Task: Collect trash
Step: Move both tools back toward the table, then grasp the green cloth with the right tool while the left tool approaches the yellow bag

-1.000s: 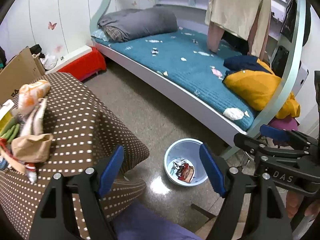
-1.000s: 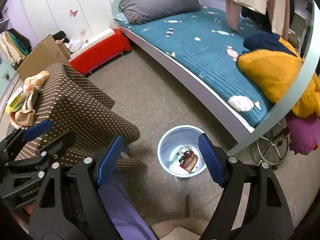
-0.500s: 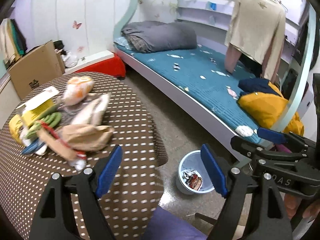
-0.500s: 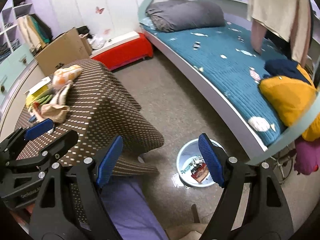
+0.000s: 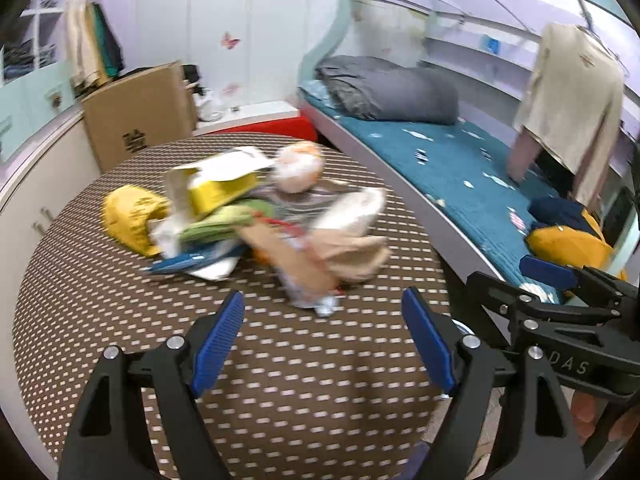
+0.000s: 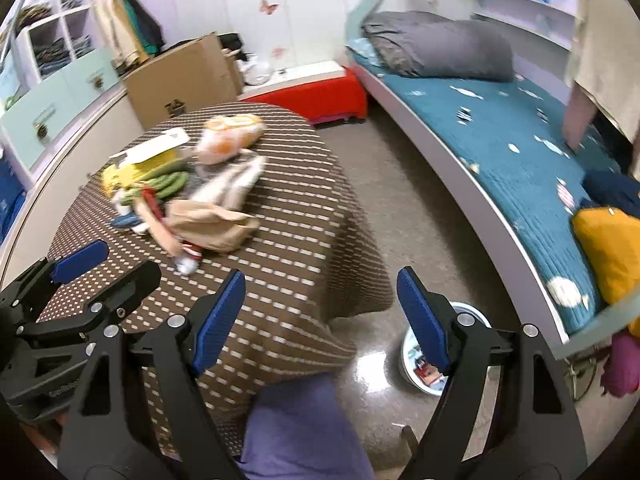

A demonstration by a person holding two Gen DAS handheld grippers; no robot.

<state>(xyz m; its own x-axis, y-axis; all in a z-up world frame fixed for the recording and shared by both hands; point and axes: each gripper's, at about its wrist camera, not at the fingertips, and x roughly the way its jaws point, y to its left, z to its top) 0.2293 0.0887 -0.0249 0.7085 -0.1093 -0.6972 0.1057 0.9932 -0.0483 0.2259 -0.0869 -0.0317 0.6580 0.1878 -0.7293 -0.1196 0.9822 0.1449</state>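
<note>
Matt brown cloth with pale dashes covers the table (image 5: 120,300); on it, a crumpled brown paper bag (image 6: 212,226) and a yellow cardboard box (image 5: 218,184). Floor (image 6: 400,216) – speckled, glossy near the plastic bin (image 6: 408,364). Quilted teal bedspread (image 6: 516,148) – soft, matt cloth

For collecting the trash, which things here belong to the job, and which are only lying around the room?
Belong to the job:
- trash pile on the table
- bin on the floor, some trash inside
- left gripper and right gripper, both open and empty

Only lying around:
- cardboard box
- grey bedding
- yellow cushion
- hanging jacket
</note>
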